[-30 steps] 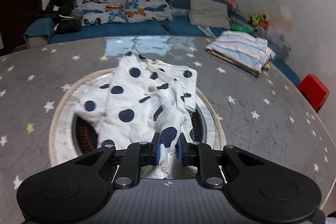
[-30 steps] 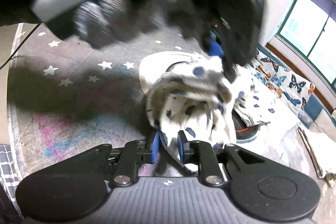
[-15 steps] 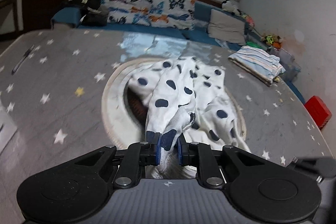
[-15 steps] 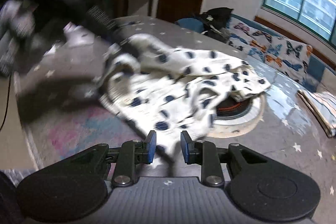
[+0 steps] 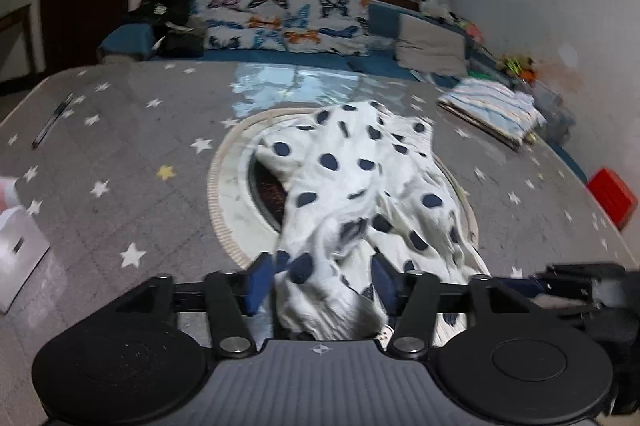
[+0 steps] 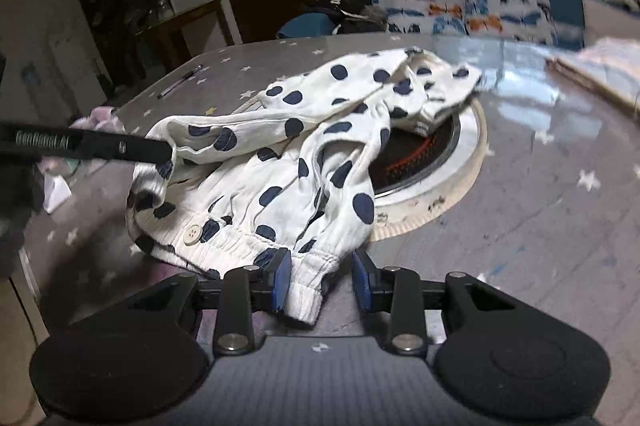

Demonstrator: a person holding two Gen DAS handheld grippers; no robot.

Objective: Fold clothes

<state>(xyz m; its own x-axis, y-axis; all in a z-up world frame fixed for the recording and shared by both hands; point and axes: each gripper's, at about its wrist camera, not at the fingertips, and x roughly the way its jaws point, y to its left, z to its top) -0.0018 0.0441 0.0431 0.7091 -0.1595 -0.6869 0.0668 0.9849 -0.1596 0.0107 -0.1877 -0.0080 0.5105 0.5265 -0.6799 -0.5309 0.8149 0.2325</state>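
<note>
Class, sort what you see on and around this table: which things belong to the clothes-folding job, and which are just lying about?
Part of the job: polka-dot garment; left gripper; right gripper; folded striped clothes.

Lying about: pen; red box; butterfly cushions; round hotplate.

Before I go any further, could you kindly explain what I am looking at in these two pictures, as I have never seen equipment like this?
There is no robot here. A person holds a hand tool with two blue-padded jaws in each hand, and each tool carries a wide-angle camera looking forward along its jaws. One picture comes from the left gripper, the other from the right gripper; the black shape at the bottom of each is the tool's body.

On the grey star-patterned table lies a crumpled white garment with navy dots, partly covering a round inset plate. A folded striped cloth rests at the far right.

Both sets of jaws stand open with the garment's edge lying between them, so nothing is gripped. In the right view, the left tool shows as a black bar touching the fabric.
</note>
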